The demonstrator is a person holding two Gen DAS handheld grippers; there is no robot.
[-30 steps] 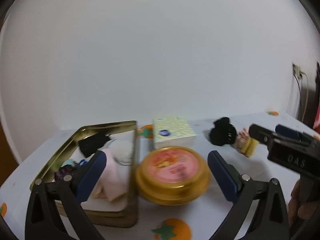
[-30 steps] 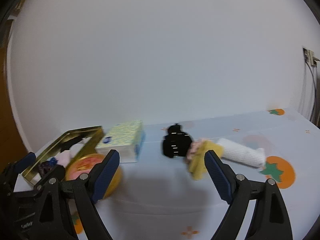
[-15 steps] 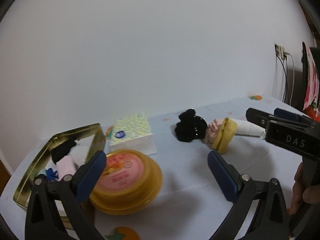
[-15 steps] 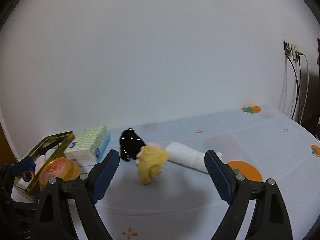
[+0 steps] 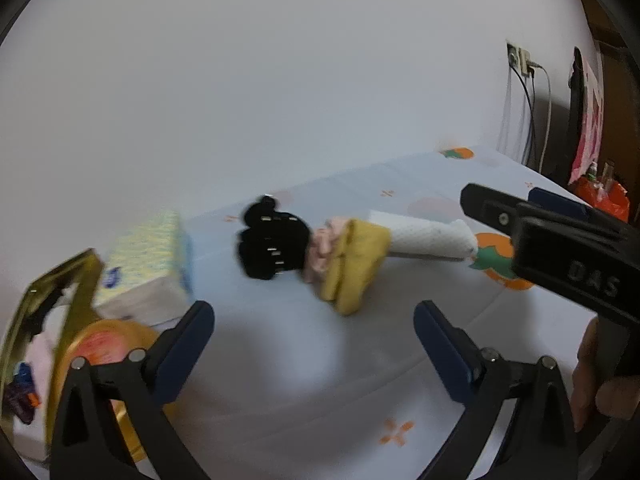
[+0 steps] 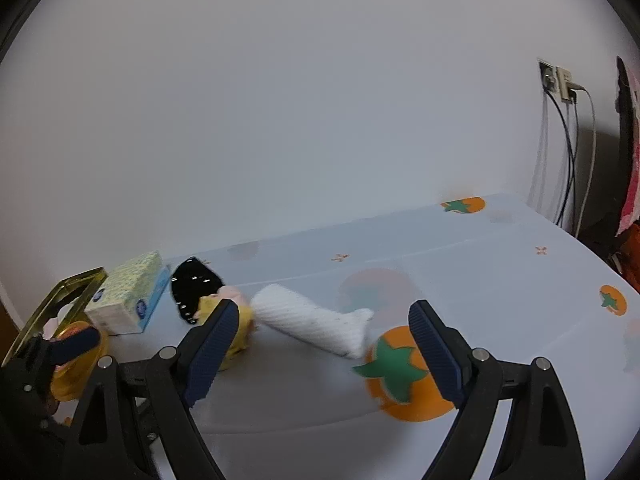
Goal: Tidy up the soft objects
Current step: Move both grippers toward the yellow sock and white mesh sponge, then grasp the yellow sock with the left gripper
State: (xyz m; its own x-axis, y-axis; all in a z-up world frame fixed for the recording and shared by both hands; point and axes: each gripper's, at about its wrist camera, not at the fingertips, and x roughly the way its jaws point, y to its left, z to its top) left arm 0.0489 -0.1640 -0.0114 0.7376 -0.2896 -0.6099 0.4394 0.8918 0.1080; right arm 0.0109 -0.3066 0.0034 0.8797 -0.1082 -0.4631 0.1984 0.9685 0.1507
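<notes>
Several rolled socks lie in a row on the tablecloth: a black one (image 5: 274, 242), a pink one (image 5: 322, 244), a mustard one (image 5: 356, 264) and a white one (image 5: 428, 238). My left gripper (image 5: 314, 332) is open and empty, just in front of the mustard sock. My right gripper (image 6: 320, 338) is open and empty, with the white sock (image 6: 316, 320) between its fingers' line of sight; the black sock (image 6: 194, 284) and mustard sock (image 6: 240, 330) lie to its left. A gold tin (image 5: 76, 276) at the left holds other soft items.
A tissue box (image 5: 150, 264) stands beside the gold tin, and a round gold-and-pink lid (image 5: 100, 344) lies in front of it. The right gripper's body (image 5: 560, 248) shows at the right of the left wrist view. Cables and a wall socket (image 6: 558, 80) are at far right.
Both grippers have swung to the right, away from the tin and toward the row of socks. Both stayed open and empty.
</notes>
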